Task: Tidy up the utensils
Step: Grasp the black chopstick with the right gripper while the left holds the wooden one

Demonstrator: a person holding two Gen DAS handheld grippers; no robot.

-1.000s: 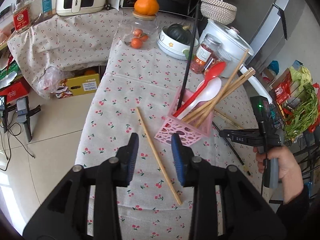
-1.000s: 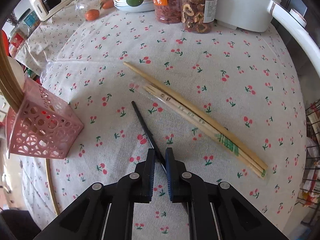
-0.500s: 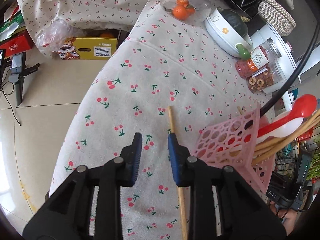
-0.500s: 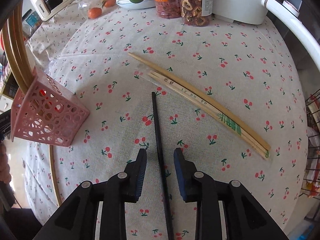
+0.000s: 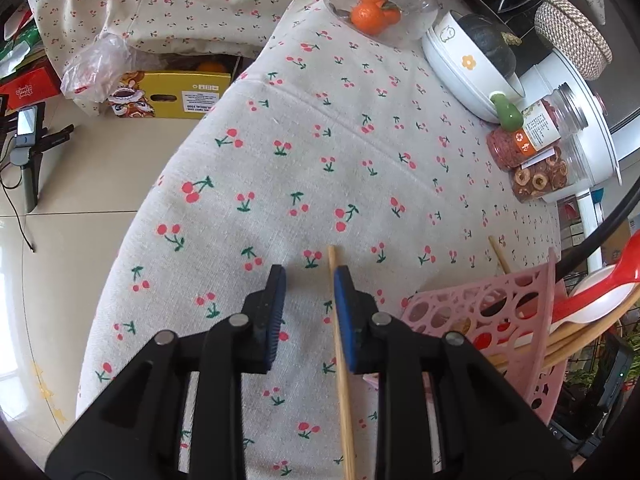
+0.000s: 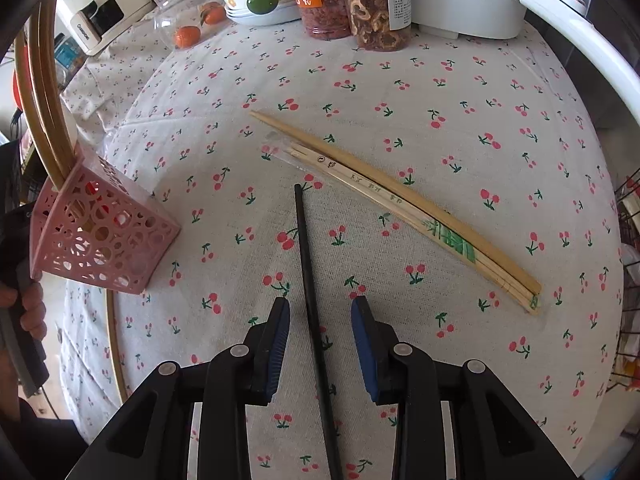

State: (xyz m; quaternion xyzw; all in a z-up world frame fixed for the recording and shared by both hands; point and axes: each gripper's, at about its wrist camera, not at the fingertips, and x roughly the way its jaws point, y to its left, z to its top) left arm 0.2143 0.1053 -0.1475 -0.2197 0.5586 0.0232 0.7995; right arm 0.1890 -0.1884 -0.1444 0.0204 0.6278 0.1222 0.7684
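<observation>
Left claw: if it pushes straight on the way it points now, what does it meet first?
Most likely the wooden chopstick beside the left claw's right finger, or the tablecloth beneath; depth is unclear.

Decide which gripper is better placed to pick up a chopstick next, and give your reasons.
Probably the left. The left gripper has the wooden chopstick between its jaws, beside one pad, next to the pink basket. The right gripper has just been opening; the black chopstick lies loose between its wider-set jaws.
</observation>
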